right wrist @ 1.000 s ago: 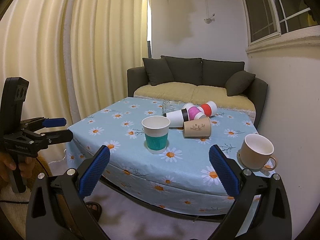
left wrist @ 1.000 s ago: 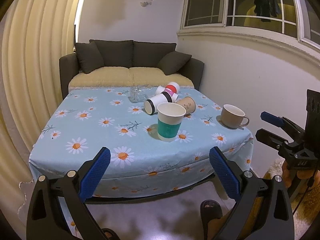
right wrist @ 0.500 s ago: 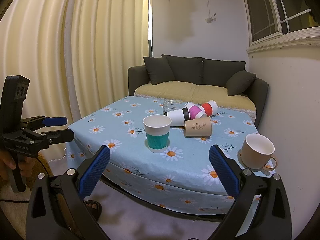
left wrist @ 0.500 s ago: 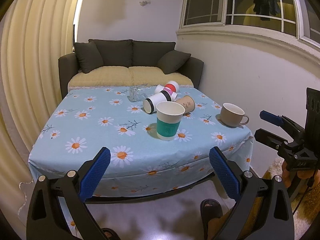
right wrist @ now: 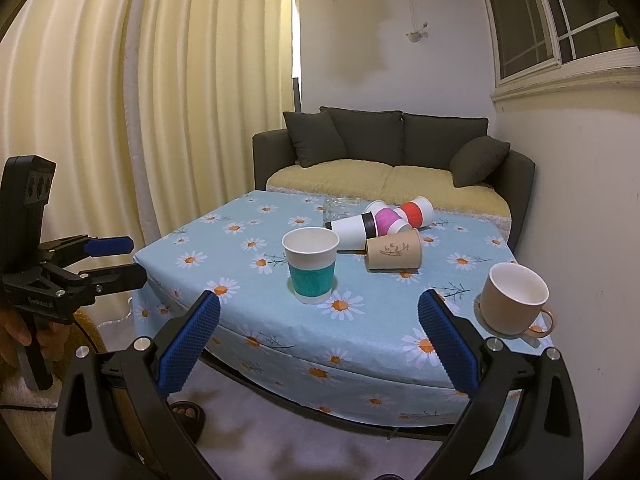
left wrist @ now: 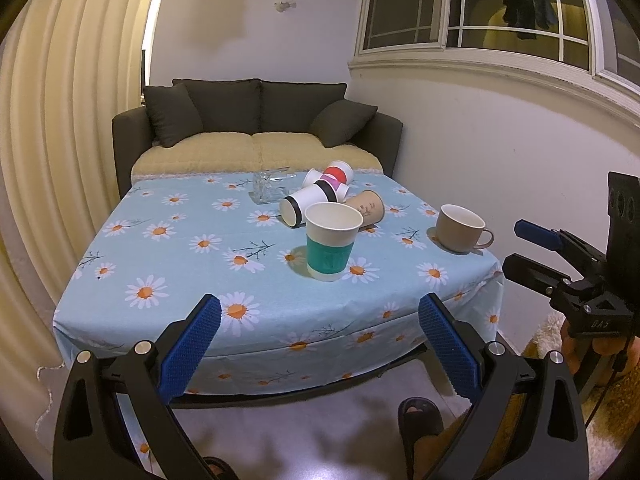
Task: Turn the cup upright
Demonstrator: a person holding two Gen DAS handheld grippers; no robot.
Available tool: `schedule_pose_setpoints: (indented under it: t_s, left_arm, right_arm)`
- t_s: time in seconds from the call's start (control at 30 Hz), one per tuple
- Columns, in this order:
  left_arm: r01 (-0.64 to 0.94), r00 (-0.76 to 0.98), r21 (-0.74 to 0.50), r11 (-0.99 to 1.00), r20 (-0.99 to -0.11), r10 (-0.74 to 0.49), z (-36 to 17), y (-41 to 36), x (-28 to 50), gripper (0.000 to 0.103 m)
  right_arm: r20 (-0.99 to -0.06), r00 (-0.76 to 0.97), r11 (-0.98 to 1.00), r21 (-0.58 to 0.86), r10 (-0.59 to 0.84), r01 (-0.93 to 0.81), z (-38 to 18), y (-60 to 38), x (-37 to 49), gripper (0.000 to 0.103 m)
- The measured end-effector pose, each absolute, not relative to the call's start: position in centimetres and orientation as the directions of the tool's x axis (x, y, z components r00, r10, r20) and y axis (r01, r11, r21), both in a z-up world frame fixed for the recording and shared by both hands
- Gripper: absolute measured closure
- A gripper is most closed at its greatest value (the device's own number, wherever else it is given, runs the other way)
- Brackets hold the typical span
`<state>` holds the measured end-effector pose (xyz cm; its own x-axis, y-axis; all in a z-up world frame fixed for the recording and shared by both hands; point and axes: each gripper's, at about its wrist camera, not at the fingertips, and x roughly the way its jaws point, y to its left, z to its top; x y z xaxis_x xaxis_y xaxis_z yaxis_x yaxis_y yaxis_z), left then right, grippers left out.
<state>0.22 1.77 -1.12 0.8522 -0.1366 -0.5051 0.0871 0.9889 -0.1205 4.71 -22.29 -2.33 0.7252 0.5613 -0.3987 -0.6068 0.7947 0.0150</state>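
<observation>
A teal-sleeved paper cup (left wrist: 332, 242) (right wrist: 311, 265) stands upright near the front of the daisy-cloth table (left wrist: 180, 248) (right wrist: 460, 352). Behind it several paper cups lie on their sides: a black-banded one (left wrist: 308, 203) (right wrist: 352, 230), a pink one (right wrist: 387, 219), a red one (left wrist: 338, 173) (right wrist: 415, 213) and a brown one (left wrist: 366, 208) (right wrist: 394, 254). My left gripper (left wrist: 320, 340) (right wrist: 116, 258) is open and empty, short of the table's front edge. My right gripper (right wrist: 320, 338) (left wrist: 528, 248) is open and empty off the table's right front corner.
A beige ceramic mug (left wrist: 460, 229) (right wrist: 512, 298) stands upright at the table's right edge. A clear glass (left wrist: 268, 186) (right wrist: 338, 208) sits behind the cups. A dark sofa (left wrist: 256, 120) is behind the table, curtains (right wrist: 140, 120) on the left, a wall (left wrist: 480, 140) on the right.
Both views have shifted only slightly; the table and cups sit a touch differently in frame. Both grippers stay open and no cup has moved.
</observation>
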Motion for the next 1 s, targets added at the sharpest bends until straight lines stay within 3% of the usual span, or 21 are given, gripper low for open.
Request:
schedule_pose_setpoints:
  t_s: [1.0]
  left_arm:
    - [0.101,0.849,-0.112,0.989,-0.508,-0.144,-1.09,1.35,0.34,0.007]
  right_arm:
    - [-0.413,0.72,0.796,0.018,0.557,-0.605,-2.84,-22.0,5.06,0.005]
